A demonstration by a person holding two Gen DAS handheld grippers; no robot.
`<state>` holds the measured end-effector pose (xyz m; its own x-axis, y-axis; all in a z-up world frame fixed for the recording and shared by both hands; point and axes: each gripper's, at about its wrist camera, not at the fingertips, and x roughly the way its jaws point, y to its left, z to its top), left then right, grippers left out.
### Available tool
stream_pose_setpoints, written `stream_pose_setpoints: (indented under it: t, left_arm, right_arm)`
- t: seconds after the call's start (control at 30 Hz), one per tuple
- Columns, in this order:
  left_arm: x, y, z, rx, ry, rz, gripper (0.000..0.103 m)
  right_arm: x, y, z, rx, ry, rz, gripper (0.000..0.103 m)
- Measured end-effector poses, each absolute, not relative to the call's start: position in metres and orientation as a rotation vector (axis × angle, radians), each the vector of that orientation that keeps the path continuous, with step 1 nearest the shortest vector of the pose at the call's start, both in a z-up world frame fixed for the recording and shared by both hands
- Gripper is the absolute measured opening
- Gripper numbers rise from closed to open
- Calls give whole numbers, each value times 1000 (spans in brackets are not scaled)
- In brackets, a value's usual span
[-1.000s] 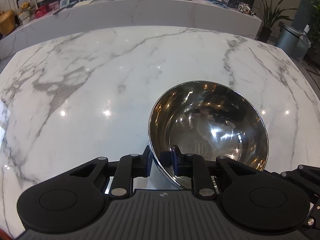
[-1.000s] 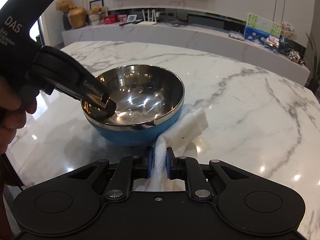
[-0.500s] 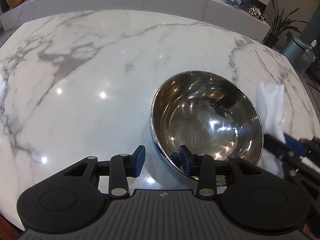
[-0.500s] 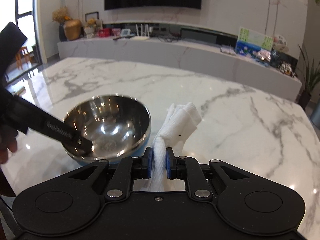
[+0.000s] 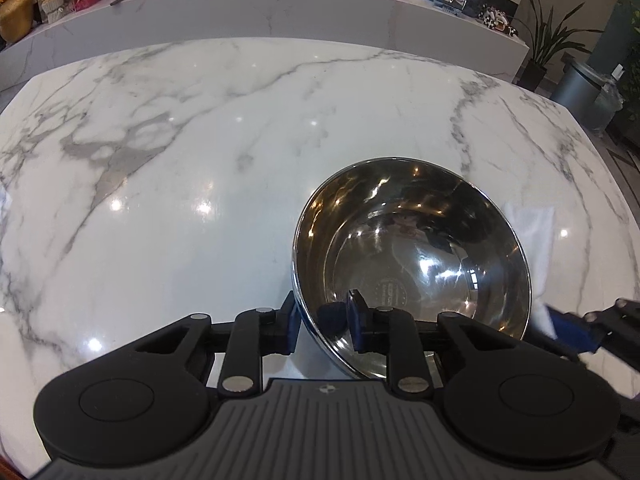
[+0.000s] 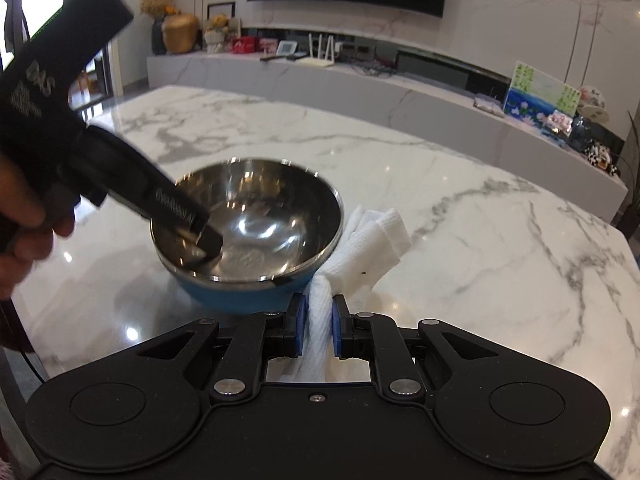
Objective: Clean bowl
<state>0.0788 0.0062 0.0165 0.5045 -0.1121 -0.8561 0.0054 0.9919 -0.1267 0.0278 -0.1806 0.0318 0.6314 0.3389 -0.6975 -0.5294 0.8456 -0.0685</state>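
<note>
A steel bowl [image 5: 416, 252] with a blue outside sits on the white marble table [image 5: 200, 152]. My left gripper [image 5: 323, 318] is shut on the bowl's near rim, one finger inside and one outside. In the right wrist view the bowl [image 6: 260, 216] is ahead and left, with the left gripper [image 6: 200, 236] clamped on its left rim. My right gripper [image 6: 319, 330] is shut on a white cloth [image 6: 372, 248], which hangs forward beside the bowl's right side. The cloth also shows in the left wrist view [image 5: 536, 236], to the right of the bowl.
A long marble counter [image 6: 400, 92] with boxes, a router and pictures runs behind the table. A potted plant [image 5: 548, 40] and a grey bin [image 5: 580, 88] stand beyond the table's right edge [image 5: 616, 184]. A hand [image 6: 24, 236] holds the left gripper.
The left gripper opened half a second ago and has closed again on the bowl's rim. The right gripper with the cloth lifted, then came back close to the bowl's right side.
</note>
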Motion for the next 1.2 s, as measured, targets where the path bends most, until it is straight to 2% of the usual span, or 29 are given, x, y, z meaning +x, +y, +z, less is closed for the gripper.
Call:
stream_pose_setpoints:
  t: [0.13, 0.2, 0.23, 0.3, 0.33, 0.57, 0.77, 1.07, 1.2]
  left_arm:
    - [76, 13, 17, -147, 1036, -56, 25]
    - [74, 17, 17, -169, 1031, -45, 32]
    - [73, 18, 17, -176, 1027, -43, 38]
    - [70, 21, 18, -200, 1017, -41, 44]
    - [68, 22, 18, -215, 1014, -43, 44]
    - [57, 16, 16, -279, 1014, -63, 44]
    - [49, 12, 14, -274, 994, -38, 44]
    - [50, 10, 11, -291, 1000, -38, 44]
    - [50, 7, 10, -286, 1008, -49, 44]
  right_arm:
    - [31, -187, 27, -271, 754, 455, 12]
    - [34, -194, 26, -267, 754, 396, 17]
    - [35, -197, 26, -261, 756, 372, 19]
    - [36, -206, 27, -234, 752, 310, 40]
    - [35, -209, 28, -220, 743, 288, 44]
    - [10, -206, 31, -144, 679, 229, 44]
    - [14, -200, 19, -64, 707, 175, 48]
    - [29, -200, 1, 28, 755, 118, 47]
    - [32, -199, -1, 10, 746, 98, 36]
